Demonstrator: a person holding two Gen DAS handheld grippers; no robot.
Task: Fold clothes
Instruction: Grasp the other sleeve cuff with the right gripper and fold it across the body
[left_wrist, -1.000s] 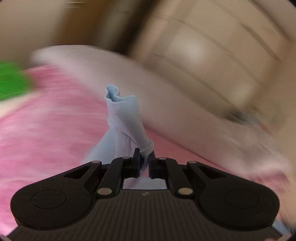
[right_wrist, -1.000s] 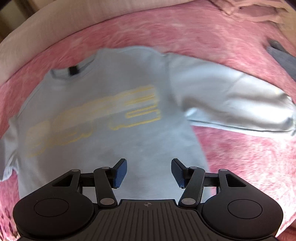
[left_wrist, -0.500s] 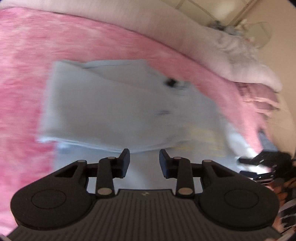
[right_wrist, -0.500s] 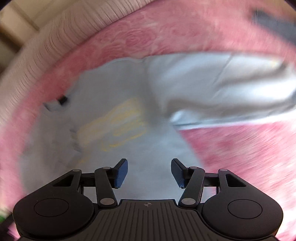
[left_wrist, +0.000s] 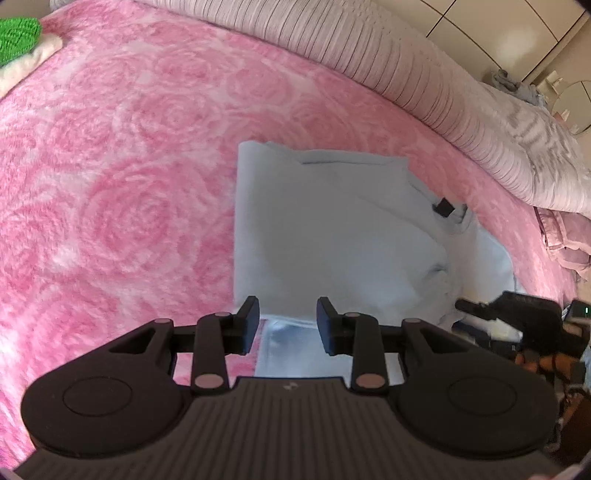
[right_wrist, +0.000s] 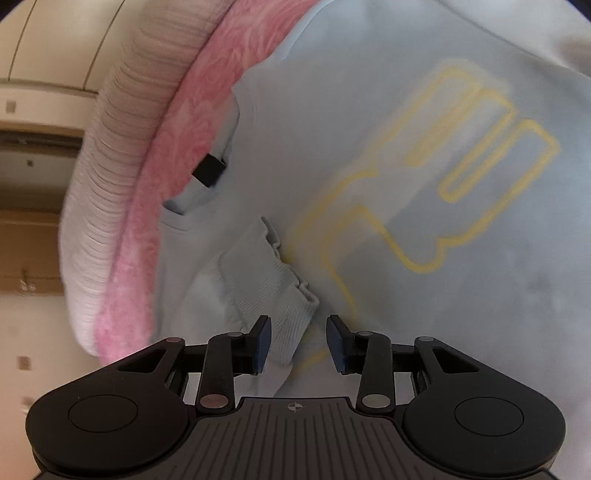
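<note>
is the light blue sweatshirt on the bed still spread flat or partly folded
Partly folded. One sleeve lies across the sweatshirt body, its ribbed cuff beside the yellow print. The other side is out of view.

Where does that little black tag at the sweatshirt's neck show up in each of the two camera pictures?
Left wrist view: the black tag sits right of centre, at the collar near the sweatshirt's far right corner.
Right wrist view: the black tag sits left of centre, at the collar beside the pink blanket.
Shared landmark: the ribbed pale pillow beyond the blanket.
</note>
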